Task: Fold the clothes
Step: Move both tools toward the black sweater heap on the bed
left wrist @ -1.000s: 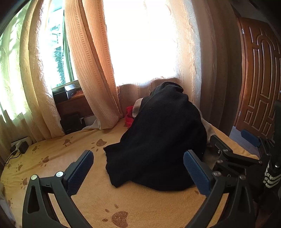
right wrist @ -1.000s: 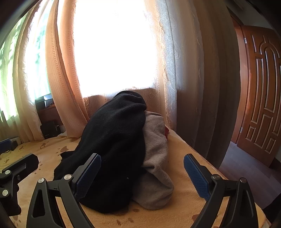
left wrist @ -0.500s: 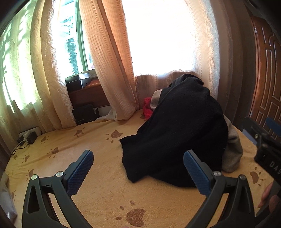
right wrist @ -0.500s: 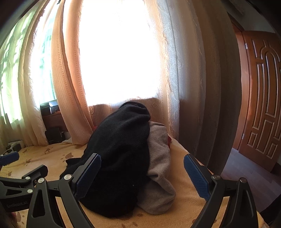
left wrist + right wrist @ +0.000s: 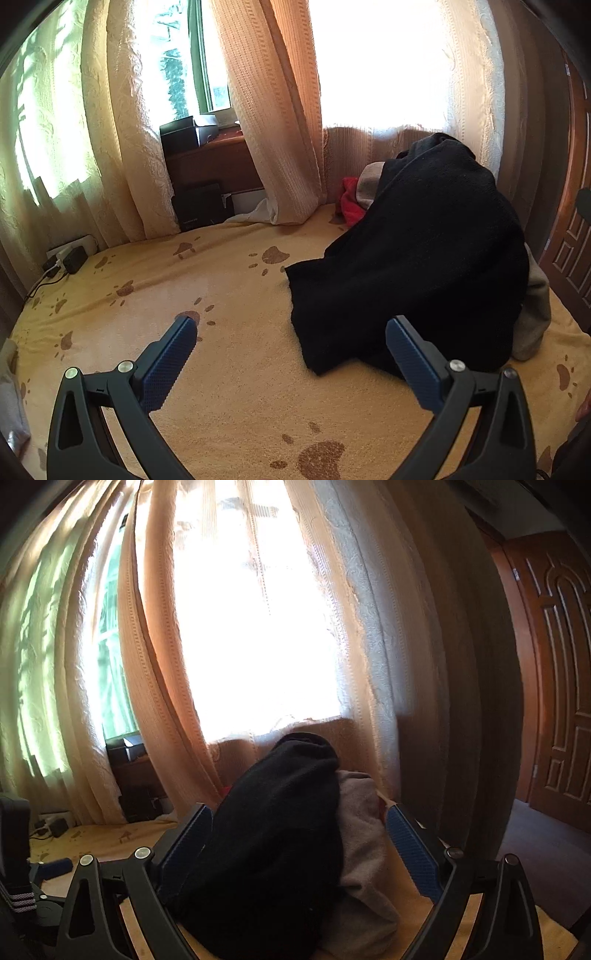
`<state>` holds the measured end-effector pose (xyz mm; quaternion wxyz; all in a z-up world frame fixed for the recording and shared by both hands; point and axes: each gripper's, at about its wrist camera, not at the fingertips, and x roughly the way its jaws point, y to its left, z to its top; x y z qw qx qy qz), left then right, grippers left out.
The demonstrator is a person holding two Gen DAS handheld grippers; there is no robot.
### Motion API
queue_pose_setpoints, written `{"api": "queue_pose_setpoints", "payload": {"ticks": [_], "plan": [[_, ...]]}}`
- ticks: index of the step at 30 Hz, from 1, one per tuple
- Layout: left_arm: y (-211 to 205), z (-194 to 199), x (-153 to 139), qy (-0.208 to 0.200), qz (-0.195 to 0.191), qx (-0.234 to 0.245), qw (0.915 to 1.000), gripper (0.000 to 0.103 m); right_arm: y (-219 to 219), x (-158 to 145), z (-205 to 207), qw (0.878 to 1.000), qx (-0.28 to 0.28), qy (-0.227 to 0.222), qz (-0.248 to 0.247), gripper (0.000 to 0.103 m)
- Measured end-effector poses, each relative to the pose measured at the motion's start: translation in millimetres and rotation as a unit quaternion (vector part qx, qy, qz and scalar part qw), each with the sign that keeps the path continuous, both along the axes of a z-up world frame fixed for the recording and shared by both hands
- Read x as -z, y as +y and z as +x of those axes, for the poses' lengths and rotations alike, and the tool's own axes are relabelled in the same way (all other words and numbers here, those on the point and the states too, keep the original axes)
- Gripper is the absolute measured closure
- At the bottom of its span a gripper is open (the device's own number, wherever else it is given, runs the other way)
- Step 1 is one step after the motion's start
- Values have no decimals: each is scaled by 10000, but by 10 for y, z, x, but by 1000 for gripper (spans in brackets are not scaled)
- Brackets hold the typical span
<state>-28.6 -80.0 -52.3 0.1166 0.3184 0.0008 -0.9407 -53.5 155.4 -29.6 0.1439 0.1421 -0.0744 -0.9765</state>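
On the yellow fleece blanket (image 5: 229, 387), printed with brown paw marks, your clothes sit heaped against the curtained window. A black knitted garment (image 5: 417, 266) drapes over the top of the mound, soft and fuzzy, its lower edge spilling flat onto the blanket. Under it you can see a beige-grey fleecy garment (image 5: 364, 849) bulging out on the door side, and a crumpled red cloth (image 5: 351, 201) tucked behind near the curtain (image 5: 280, 122), which is a ribbed peach weave.

Your left gripper (image 5: 291, 343) hangs spread wide above bare blanket, gripping nothing, with its blue dimpled pads (image 5: 168, 363) apart; the black hem lies just ahead of its right finger. Your right gripper (image 5: 299, 832) is also spread wide, the mound showing between its fingers. You cannot tell whether the pads touch the fabric. A carved wooden door (image 5: 557, 686) stands to the right.
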Motion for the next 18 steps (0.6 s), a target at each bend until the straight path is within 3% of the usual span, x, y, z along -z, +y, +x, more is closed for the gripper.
{"api": "queue_pose_setpoints", "payload": {"ticks": [1, 3, 10, 14, 18], "plan": [[-30, -17, 40, -43, 56, -23, 10000, 0, 0, 25, -65, 9997, -215, -83, -102, 6], [-106, -54, 127, -189, 170, -92, 9996, 0, -18, 165, -322, 9965, -497, -657, -106, 6], [-387, -33, 359, -426, 379, -419, 9975, 0, 136, 261, -624, 9961, -574, -637, -198, 6], [-467, -53, 494, -610, 387, -540, 9959, 0, 120, 185, -976, 9912, -874, -925, -363, 6], [-501, -90, 597, -748, 393, -591, 9947, 0, -73, 41, -1199, 9906, -1029, -896, -71, 6]]}}
